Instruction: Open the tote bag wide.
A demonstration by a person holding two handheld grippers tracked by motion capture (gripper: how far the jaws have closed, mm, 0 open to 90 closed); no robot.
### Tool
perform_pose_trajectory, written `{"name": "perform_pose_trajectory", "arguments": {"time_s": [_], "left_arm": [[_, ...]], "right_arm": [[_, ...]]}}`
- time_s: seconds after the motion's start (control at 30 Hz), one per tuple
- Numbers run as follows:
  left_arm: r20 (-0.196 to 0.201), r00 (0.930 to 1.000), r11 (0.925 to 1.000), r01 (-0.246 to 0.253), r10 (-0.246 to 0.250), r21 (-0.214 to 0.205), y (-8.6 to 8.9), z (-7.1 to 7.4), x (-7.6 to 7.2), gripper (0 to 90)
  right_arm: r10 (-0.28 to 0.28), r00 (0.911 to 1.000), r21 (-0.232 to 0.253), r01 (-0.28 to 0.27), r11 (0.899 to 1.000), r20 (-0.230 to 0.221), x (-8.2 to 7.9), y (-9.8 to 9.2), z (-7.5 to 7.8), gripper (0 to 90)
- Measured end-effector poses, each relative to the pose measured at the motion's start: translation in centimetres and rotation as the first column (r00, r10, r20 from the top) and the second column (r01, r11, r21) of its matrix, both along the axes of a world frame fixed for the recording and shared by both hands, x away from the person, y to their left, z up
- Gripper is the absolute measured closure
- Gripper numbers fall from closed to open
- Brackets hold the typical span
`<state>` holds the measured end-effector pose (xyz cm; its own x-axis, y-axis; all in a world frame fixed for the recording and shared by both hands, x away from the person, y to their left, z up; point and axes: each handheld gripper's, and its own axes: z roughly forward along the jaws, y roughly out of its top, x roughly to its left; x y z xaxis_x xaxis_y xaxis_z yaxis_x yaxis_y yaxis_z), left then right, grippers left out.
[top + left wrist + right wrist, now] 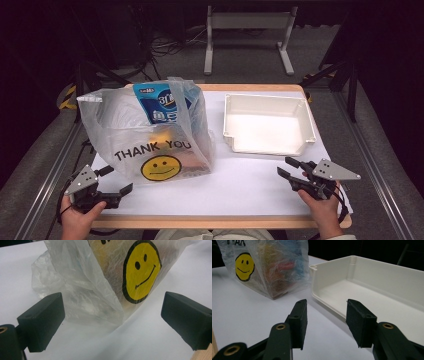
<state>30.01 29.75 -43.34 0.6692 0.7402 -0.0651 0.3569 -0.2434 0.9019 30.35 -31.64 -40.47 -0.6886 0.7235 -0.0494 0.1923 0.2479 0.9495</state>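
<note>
Now | bag (150, 135) beside tray (267, 102) | right hand-held gripper (288, 167) near tray rim

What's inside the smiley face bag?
A blue packet sticks out of the top of the smiley face bag. Orange, red and blue things show blurrily through the plastic; what they are is hidden.

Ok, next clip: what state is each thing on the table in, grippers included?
Plastic bag: upright, mouth open at the top, packed with goods, a blue packet sticking out.
White tray: empty, flat on the table, right of the bag.
Left gripper: open, holding nothing, near the bag's corner.
Right gripper: open, holding nothing, just short of the tray.
</note>
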Motion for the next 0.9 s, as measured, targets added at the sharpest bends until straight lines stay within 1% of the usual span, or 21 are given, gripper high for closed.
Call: {"name": "perform_pose_trajectory", "arguments": {"time_s": [0.1,0.17,0.3,0.4,0.53,0.57,0.6,0.73,0.8,0.9], "left_arm": [[0.003,0.9998,0.9998,-0.020,0.020,-0.008,0.2,0.3,0.0,5.4],[0.012,0.9995,0.9992,-0.028,0.028,-0.027,0.3,0.6,0.0,5.2],[0.026,0.9990,0.9964,-0.033,0.035,-0.079,0.6,1.4,0.0,4.7],[0.028,0.9989,0.9913,-0.034,0.038,-0.127,0.7,2.1,0.1,4.2],[0.029,0.9985,0.9879,-0.042,0.047,-0.149,0.6,3.0,0.4,4.3],[0.029,0.9985,0.9879,-0.042,0.047,-0.149,0.6,3.0,0.4,4.3],[0.031,0.9984,0.9878,-0.042,0.047,-0.150,0.6,3.4,0.5,4.3],[0.036,0.9984,0.9828,-0.037,0.044,-0.181,0.3,4.5,1.2,5.3],[0.038,0.9987,0.9854,-0.028,0.034,-0.168,0.1,4.9,1.5,5.4],[0.037,0.9988,0.9871,-0.026,0.033,-0.158,-0.3,5.2,2.1,6.2]], "right_arm": [[0.002,1.0000,-0.004,-0.002,1.000,-0.005,0.1,0.1,-0.1,50.7],[0.000,1.0000,-0.006,0.000,1.000,-0.006,0.1,0.2,-0.1,49.7],[-0.001,0.9999,-0.014,0.001,1.000,-0.012,0.2,0.4,-0.1,48.5],[-0.003,0.9999,-0.020,0.002,1.000,-0.015,0.2,0.6,-0.2,47.6],[-0.003,0.9998,-0.026,0.002,1.000,-0.017,0.3,0.8,-0.2,47.1],[-0.003,0.9998,-0.026,0.002,1.000,-0.017,0.3,0.8,-0.2,47.1],[-0.002,0.9998,-0.028,0.001,1.000,-0.018,0.4,0.8,-0.3,46.9],[-0.001,0.9998,-0.028,0.000,1.000,-0.021,0.4,0.9,-0.3,46.0],[0.000,0.9998,-0.031,0.000,1.000,-0.021,0.5,0.9,-0.3,45.8],[0.002,0.9997,-0.030,-0.003,1.000,-0.025,0.6,1.0,-0.4,45.4]]}}
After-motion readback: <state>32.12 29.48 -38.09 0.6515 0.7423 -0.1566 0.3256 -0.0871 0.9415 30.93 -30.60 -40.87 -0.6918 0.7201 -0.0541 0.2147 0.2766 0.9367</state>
